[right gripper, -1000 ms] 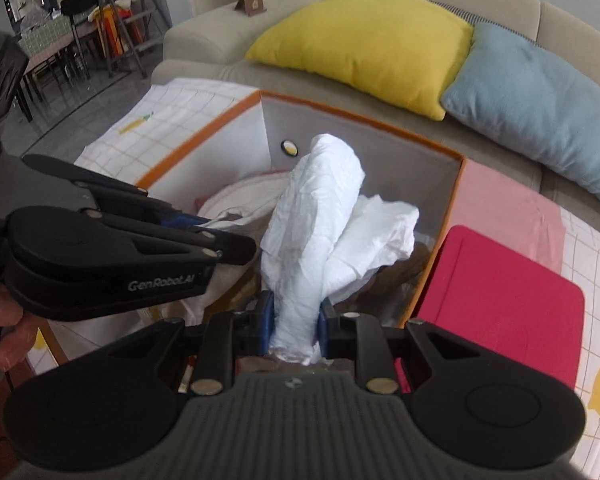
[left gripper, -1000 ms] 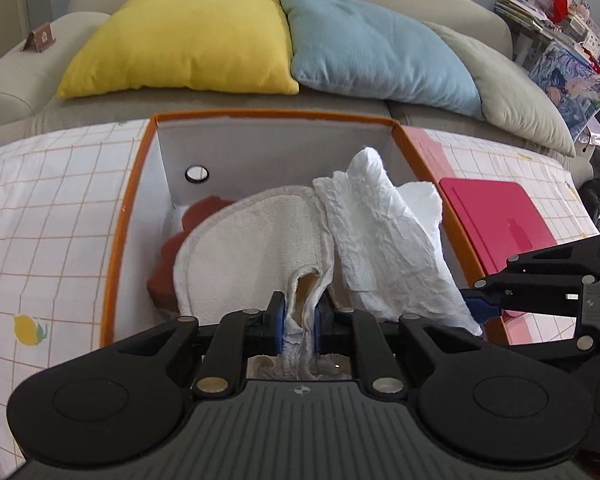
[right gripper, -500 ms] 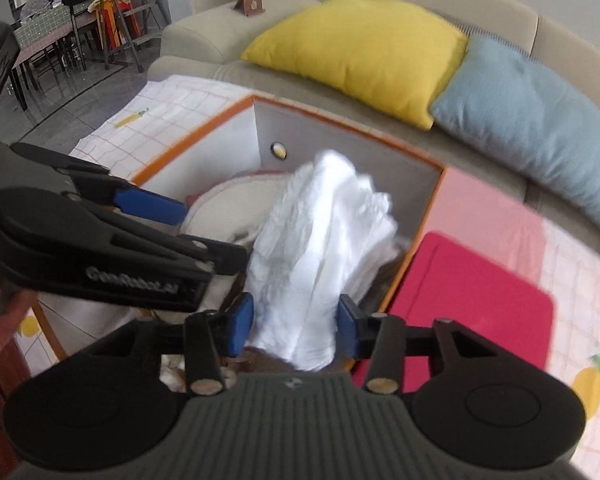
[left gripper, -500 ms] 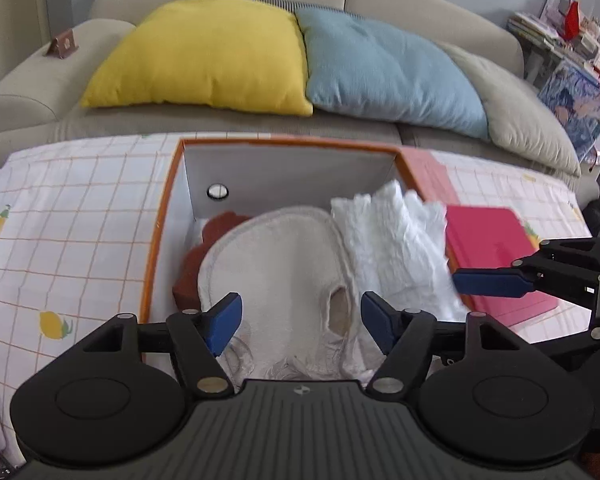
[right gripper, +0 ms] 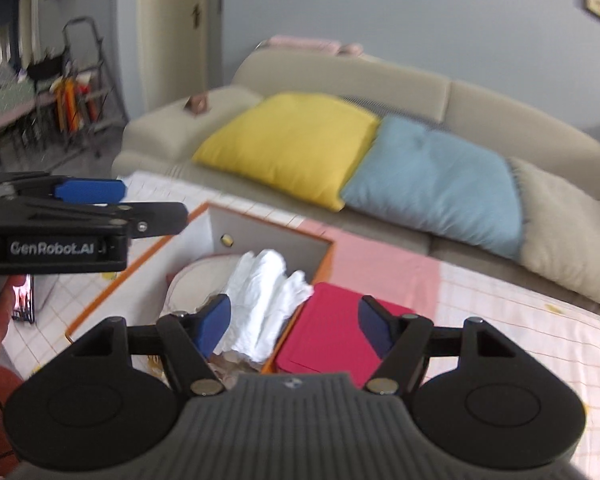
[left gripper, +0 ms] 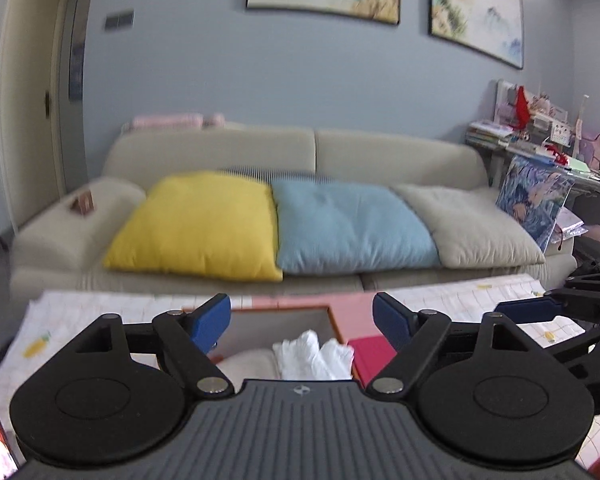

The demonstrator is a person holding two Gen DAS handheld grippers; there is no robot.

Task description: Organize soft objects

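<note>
We have both pairs of tongs spread wide with nothing between the pads: the left tongs (left gripper: 302,318) and the right tongs (right gripper: 294,322) have just been opening, and both now sit above and on the near side of the orange-rimmed box (right gripper: 326,258).

The white crumpled cloth (right gripper: 264,300) lies inside that box against its right wall, its long axis running from the near end toward the far wall, with its far end propped up toward the rim. Beside it on the left rests the cream towel (right gripper: 198,280) (flatter, and lower in the box). The red lid (right gripper: 332,334) lies flat on the checked bench cover (right gripper: 500,320), just right of the box.

From the right tongs the white cloth is below and slightly left of centre; from the left tongs it shows just under the gap, low in the view. Both are about equally near, we judge, so either could go back down. Whether any soft thing is left outside the box, we cannot tell.
</note>
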